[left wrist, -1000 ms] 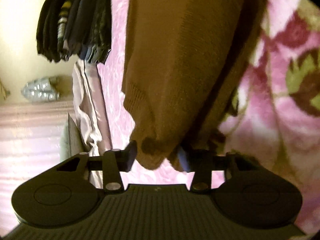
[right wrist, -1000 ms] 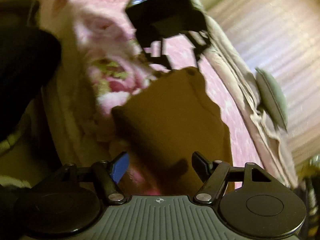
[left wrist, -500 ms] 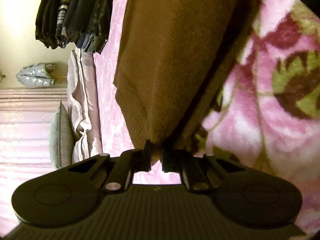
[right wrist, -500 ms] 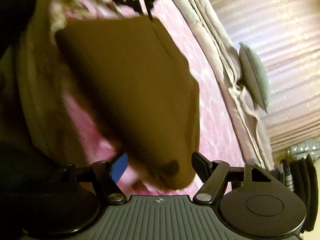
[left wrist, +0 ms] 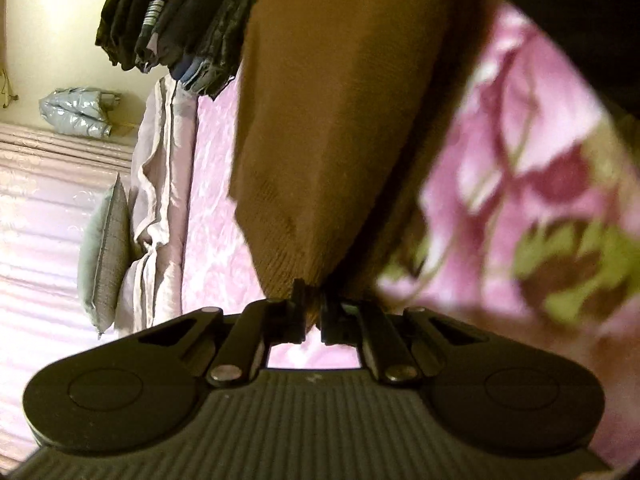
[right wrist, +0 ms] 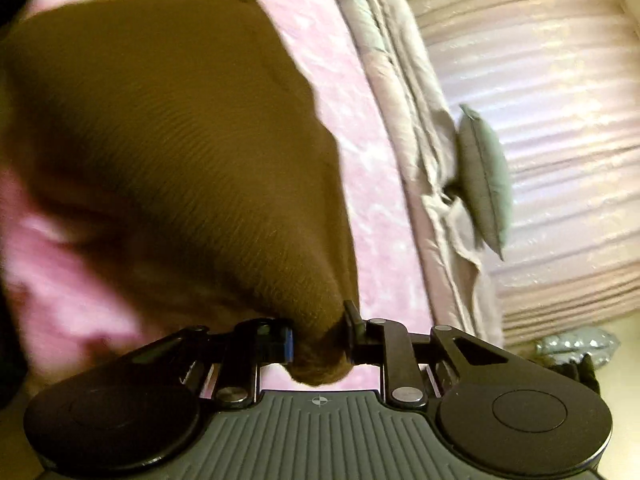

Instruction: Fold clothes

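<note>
Above the pink bedspread (right wrist: 372, 184), a brown sweater (right wrist: 172, 140) hangs stretched between both grippers. Left gripper (left wrist: 312, 312) pinches one corner; right gripper (right wrist: 318, 336) clamps a bunched corner. It looks mid-fold: next, the held edge likely needs carrying across and laying flat. Its ribbed knit sags slightly.

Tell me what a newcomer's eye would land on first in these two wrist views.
The brown knit garment fills the middle of both views, stretched between the left gripper and the right gripper, each shut on a corner of it. Beneath it lies a pink floral blanket on the bed. Dark clothes hang in a row at the top left of the left wrist view.
</note>
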The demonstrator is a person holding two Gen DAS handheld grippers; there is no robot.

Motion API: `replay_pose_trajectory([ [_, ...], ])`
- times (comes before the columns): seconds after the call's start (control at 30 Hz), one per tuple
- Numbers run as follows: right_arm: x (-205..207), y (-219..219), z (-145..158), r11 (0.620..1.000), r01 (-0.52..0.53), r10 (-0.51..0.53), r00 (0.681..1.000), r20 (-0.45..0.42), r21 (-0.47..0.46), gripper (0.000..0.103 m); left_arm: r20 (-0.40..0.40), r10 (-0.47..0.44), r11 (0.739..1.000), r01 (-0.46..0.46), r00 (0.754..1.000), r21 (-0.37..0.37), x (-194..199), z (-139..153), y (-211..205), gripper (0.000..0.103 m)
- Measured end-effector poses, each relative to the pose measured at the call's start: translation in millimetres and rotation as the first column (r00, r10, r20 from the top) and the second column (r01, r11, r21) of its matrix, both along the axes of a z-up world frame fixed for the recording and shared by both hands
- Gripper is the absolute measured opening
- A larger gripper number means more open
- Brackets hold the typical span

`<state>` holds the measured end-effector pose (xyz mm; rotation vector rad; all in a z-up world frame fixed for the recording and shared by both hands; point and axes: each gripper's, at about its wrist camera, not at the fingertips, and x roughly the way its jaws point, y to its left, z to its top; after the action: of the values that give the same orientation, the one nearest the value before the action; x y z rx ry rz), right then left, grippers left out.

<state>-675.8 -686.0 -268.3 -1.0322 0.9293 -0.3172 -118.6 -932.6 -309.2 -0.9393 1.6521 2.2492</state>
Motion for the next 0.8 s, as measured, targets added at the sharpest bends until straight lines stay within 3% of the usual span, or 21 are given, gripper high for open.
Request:
replay_pose_trajectory([
  [0.2, -0.5, -5.0, -25.7, 0.997, 0.078, -0.078, 0.993, -0.092, -0.003, 0.026, -0.016, 0.045, 0.999, -0.045, 0.999, -0.004, 1.5, -3.1, 10.9, 0.004],
  [0.23, -3.2, -0.8, -24.1, 0.995, 0.096, -0.096, 0.992, -0.079, 0.002, 0.031, -0.015, 0.047, 0.999, -0.047, 0.999, -0.006, 3.2, -1.9, 9.6, 0.007],
  [0.33, -17.8, 20.1, -8.2, 0.988, 0.15, -0.151, 0.989, 0.002, 0.041, 0.066, -0.008, 0.041, 0.999, -0.041, 0.999, -0.021, 11.4, 1.7, 4.2, 0.011],
  [0.47, -26.5, 61.6, 19.1, 0.972, 0.139, -0.161, 0.982, 0.103, 0.19, 0.068, -0.033, 0.055, 0.998, -0.055, 0.998, -0.017, 20.4, 8.6, -0.6, 0.016],
  [0.53, -27.0, 84.1, 33.6, 0.951, 0.112, -0.161, 0.976, 0.15, 0.289, 0.068, -0.055, 0.048, 0.999, -0.049, 0.997, -0.014, 24.1, 12.2, 0.0, 0.034],
  [0.63, -27.8, 117.9, 55.4, 0.902, 0.061, -0.169, 0.961, 0.219, 0.428, 0.068, -0.075, 0.0, 1.0, -0.002, 0.997, -0.024, 29.5, 12.0, 3.8, 0.045],
  [0.7, -16.5, 139.4, 54.2, 0.887, 0.026, -0.136, 0.969, 0.207, 0.461, 0.068, -0.073, -0.035, 0.998, 0.032, 0.997, -0.048, 30.5, 7.6, 6.3, 0.048],
  [0.8, 7.2, 152.0, 30.2, 0.917, 0.02, -0.079, 0.988, 0.131, 0.399, 0.068, -0.069, -0.073, 0.995, 0.068, 0.995, -0.078, 29.4, -0.6, 7.4, 0.049],
])
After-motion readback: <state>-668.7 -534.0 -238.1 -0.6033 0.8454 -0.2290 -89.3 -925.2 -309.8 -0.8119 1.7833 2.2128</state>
